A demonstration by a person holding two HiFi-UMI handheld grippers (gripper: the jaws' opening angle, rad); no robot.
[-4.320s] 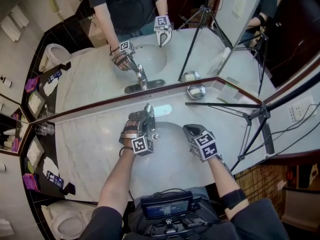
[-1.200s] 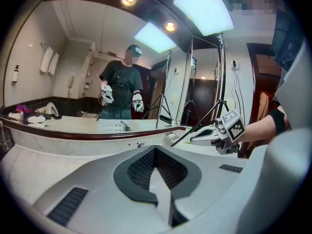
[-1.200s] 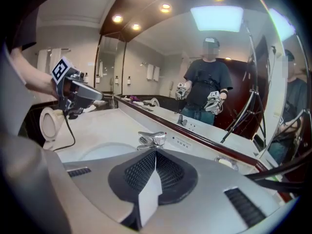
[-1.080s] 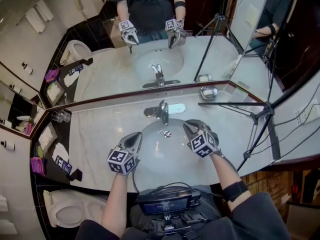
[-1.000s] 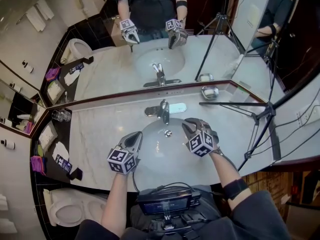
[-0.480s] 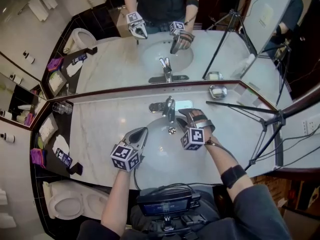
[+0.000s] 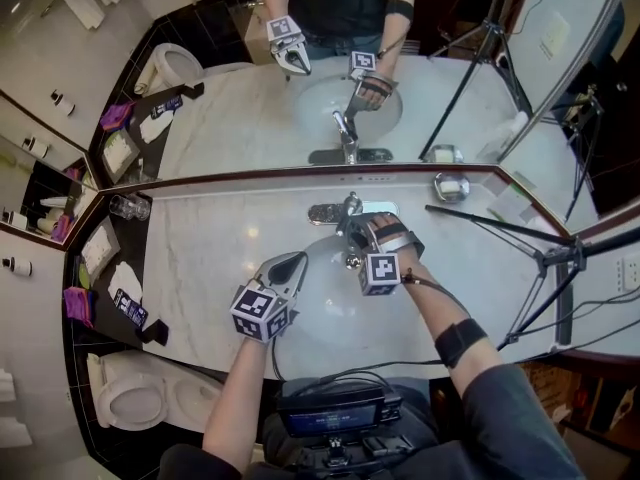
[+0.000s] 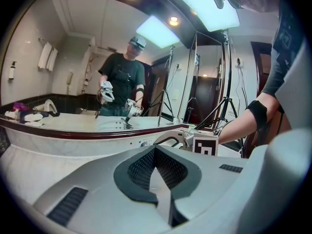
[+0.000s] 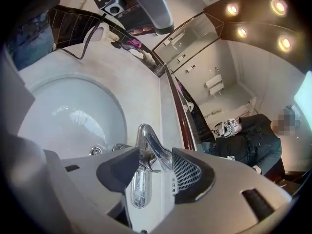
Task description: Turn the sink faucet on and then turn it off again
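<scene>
**Faucet [image 7: 349, 208] lever straddled, not yet gripped**

The faucet stood at the back of the bench [image 7: 200, 268], behind the basin [image 7: 322, 303]. The right tongs [image 7: 358, 224], jaws just opened wide, flanked its lever without pressing. The left tongs [image 7: 290, 266] hung shut and empty. Advised: close squarely on the lever, then lift steadily, guarding against slip.

Person wears a dark short-sleeved top, sleeves [image 7: 520, 418] ending above the elbow. The right forearm carries a black band [image 7: 452, 342]. A black console [image 7: 335, 418] with a screen is mounted at the chest, and a thin black cable [image 7: 272, 353] runs up from it. Left gripper [image 8: 156, 160] and right gripper [image 9: 151, 167] have pale grey shells with black meshed pads (each bears a marker cube [image 7: 260, 313] printed in black-and-white squares).
</scene>
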